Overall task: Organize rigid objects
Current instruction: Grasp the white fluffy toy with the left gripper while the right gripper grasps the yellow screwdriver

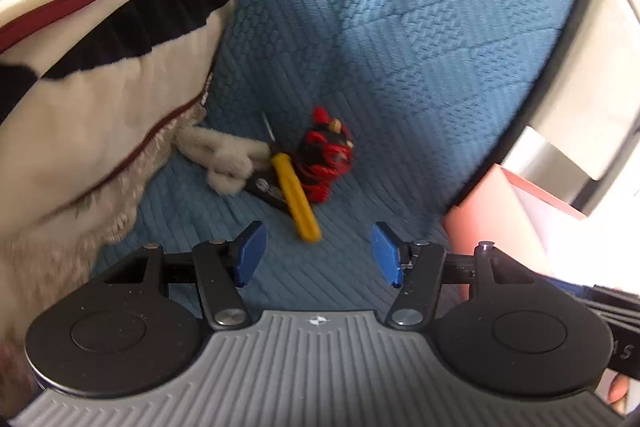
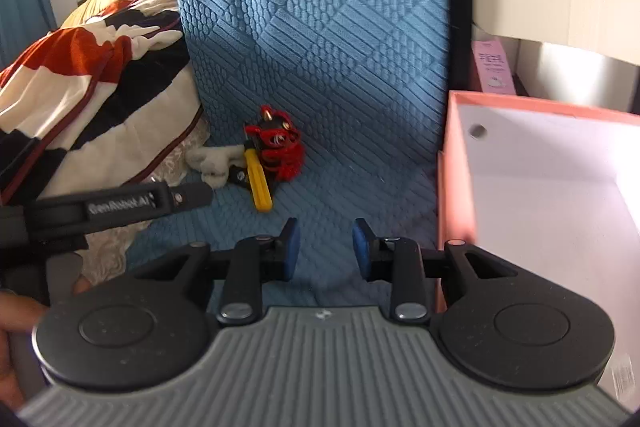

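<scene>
Since the open pink cardboard box with the white inside (image 2: 540, 195) shows nothing in the part you can see from the right wrist cam, I'd judge the sorting has barely begun, if at all. Your left gripper (image 1: 318, 253) has its blue pads spread wide w/ nothing between them, and your right gripper (image 2: 326, 249) is likewise spread and empty, though a bit narrower. Both hover above the blue quilted textured cover (image 1: 400, 47), pointed at a small pile that sits where the flat part meets the upright part. That pile holds a yellow plastic-handled screwdriver (image 1: 296, 197) w/ its thin metal shaft pointing away from you, a red-and-black coiled cable bundle w/ a brass-tipped plug (image 1: 326, 157) just beside it and touching, and a flat black object (image 1: 268, 189) partly under the handle; can't tell what that one is. A cream fuzzy cloth scrap (image 1: 226, 161) lies against the pile's left side, next to the striped red, black and cream fleece blanket (image 1: 100, 27). All the hard items are still on the cover, well apart from the box, which stands to your right. So approx. everything is left: grab each piece, carry it over, drop it in. The yellow handle is nearest your left gripper and looks like the easiest first pick.
</scene>
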`<state>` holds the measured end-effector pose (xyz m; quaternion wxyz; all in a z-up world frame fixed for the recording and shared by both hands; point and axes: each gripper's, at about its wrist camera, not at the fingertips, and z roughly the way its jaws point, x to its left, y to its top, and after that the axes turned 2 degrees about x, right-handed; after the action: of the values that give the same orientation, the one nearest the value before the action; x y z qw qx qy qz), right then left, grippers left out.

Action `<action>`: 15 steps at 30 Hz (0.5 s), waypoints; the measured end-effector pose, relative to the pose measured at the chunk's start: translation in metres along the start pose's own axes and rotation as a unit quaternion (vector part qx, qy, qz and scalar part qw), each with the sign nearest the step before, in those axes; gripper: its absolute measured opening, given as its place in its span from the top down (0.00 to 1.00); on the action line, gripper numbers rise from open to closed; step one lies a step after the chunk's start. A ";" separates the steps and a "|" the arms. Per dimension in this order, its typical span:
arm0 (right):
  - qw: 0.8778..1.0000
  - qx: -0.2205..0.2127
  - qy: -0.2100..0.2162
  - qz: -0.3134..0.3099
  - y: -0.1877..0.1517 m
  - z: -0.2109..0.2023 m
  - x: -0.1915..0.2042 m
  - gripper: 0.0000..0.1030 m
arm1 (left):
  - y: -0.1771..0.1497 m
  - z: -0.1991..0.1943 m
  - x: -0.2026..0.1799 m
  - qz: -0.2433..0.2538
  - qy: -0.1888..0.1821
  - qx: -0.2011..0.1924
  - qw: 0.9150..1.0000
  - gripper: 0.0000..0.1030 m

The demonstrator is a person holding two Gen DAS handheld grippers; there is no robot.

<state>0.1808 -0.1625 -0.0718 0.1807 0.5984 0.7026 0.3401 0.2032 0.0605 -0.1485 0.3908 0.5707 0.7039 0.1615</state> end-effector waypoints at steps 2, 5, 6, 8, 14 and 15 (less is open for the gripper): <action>1.000 0.002 0.011 -0.002 0.009 0.015 0.004 0.68 | 0.007 0.013 0.007 0.002 0.012 0.003 1.000 0.38; 1.000 0.018 0.021 -0.013 0.018 0.038 0.013 0.69 | 0.019 0.031 0.019 -0.008 0.025 0.011 1.000 0.38; 0.999 0.025 0.027 -0.017 0.021 0.046 0.015 0.69 | 0.024 0.037 0.022 -0.010 0.028 0.012 1.000 0.38; 0.998 0.035 0.039 -0.019 0.024 0.059 0.019 0.69 | 0.030 0.045 0.026 -0.002 0.033 0.013 0.999 0.38; 0.997 0.059 0.042 -0.039 0.030 0.095 0.033 0.69 | 0.042 0.078 0.032 0.017 0.045 0.034 0.998 0.38; 0.996 0.061 0.042 -0.042 0.030 0.101 0.035 0.69 | 0.043 0.082 0.033 0.021 0.048 0.034 0.998 0.38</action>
<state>0.2614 -0.1009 -0.1161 0.1284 0.5636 0.7533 0.3137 0.2912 0.0861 -0.1841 0.3335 0.5899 0.7149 0.1723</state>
